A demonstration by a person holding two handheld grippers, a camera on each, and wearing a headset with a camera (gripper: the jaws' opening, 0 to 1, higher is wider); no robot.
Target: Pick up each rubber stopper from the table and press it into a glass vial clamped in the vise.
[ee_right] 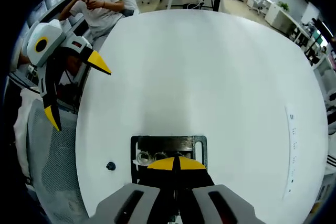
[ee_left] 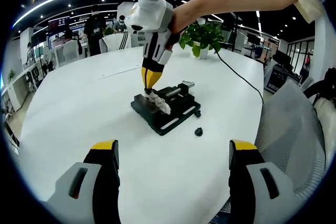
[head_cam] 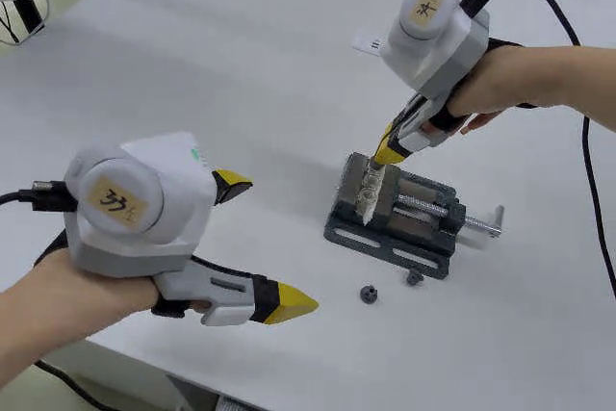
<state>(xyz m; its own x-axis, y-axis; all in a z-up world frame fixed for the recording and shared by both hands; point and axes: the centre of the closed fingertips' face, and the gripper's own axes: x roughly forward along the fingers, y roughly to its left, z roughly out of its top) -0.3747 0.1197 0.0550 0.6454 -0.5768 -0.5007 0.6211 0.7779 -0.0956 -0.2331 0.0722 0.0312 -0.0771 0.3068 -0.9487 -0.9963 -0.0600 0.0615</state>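
head view: right gripper (head_cam: 388, 153) comes down steep over the vise (head_cam: 423, 228), jaws squeezed together, yellow tips right on top of the vials (head_cam: 370, 192). the vials are clamped at the end away from the screw handle. can't tell if a stopper is pinched under those tips, they cover that spot. in the right gripper view the two tips meet with no gap, and a couple of vial mouths show just left of them.

two loose ones lie on the table (head_cam: 241, 64). one stopper (head_cam: 368, 293) is on the near side of the vise, a little apart from it, and a second stopper (head_cam: 414, 277) is just beside the vise base.

left gripper (head_cam: 262, 242) hangs well off to the near left, jaws spread wide and empty, pointed toward the vise.

a black cable (head_cam: 587, 141) trails from the right gripper along the arm. in the left gripper view a plant (ee_left: 202, 35) stands at the table's far edge behind the vise, and a mesh chair (ee_left: 286, 124) is off to the right.
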